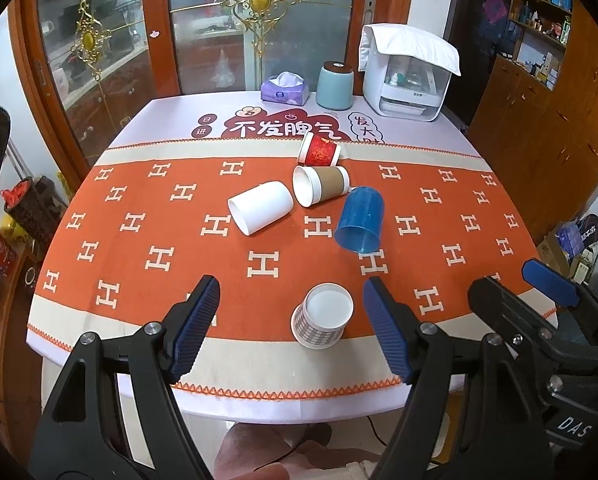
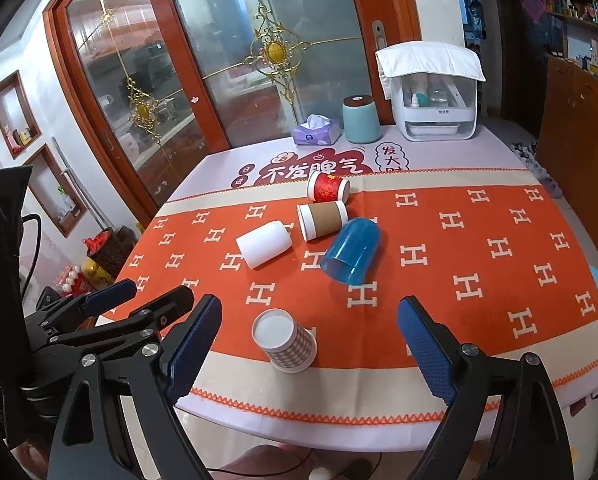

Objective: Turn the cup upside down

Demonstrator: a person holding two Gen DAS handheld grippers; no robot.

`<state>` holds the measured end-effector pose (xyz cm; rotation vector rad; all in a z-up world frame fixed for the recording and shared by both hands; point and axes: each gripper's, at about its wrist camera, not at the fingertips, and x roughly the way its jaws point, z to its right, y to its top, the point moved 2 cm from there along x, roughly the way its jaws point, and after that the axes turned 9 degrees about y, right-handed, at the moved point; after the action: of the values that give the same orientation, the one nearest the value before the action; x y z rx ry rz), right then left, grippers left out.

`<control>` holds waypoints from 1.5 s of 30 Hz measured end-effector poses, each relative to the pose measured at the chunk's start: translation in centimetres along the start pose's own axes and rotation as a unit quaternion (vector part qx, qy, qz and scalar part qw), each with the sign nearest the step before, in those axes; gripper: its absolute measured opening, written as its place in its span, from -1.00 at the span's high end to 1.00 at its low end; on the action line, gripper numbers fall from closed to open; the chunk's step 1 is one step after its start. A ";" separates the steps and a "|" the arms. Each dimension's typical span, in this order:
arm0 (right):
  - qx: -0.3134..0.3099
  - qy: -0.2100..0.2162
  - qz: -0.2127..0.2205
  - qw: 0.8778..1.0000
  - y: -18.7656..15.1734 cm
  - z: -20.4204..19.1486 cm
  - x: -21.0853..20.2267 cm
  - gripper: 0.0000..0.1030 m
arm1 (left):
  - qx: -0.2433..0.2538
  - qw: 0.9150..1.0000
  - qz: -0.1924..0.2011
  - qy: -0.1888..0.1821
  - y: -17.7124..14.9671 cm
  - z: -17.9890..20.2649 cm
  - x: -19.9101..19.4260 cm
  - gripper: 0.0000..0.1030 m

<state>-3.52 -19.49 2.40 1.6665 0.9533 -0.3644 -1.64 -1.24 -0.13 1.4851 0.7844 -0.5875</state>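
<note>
A checked paper cup stands upside down near the table's front edge, white base up. A white cup, a brown-sleeved cup and a red cup lie on their sides mid-table. A blue plastic cup lies tilted beside them. My left gripper is open and empty, its fingers either side of the checked cup, above the front edge. My right gripper is open and empty just right of it. The right gripper also shows in the left wrist view.
An orange patterned cloth covers the table. At the back stand a tissue box, a teal canister and a white appliance. Glass doors stand behind, and a wooden cabinet at the right.
</note>
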 end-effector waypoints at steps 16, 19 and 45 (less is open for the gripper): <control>0.007 -0.001 -0.006 1.000 -0.1 0.7 0.7 -0.76 | 0.000 1.000 -0.005 0.002 -0.1 0.0 0.5 -0.39; 0.007 0.000 -0.007 1.000 -0.2 0.7 0.8 -0.76 | 0.000 1.000 -0.005 0.002 -0.2 0.0 0.6 -0.39; 0.009 0.001 -0.007 1.000 -0.3 0.7 0.8 -0.76 | 0.000 1.000 -0.011 0.005 -0.9 -0.2 0.8 -0.39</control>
<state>-3.06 -19.81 1.47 1.6773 0.9657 -0.3828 -1.86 -0.93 -1.36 1.4822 0.8081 -0.5971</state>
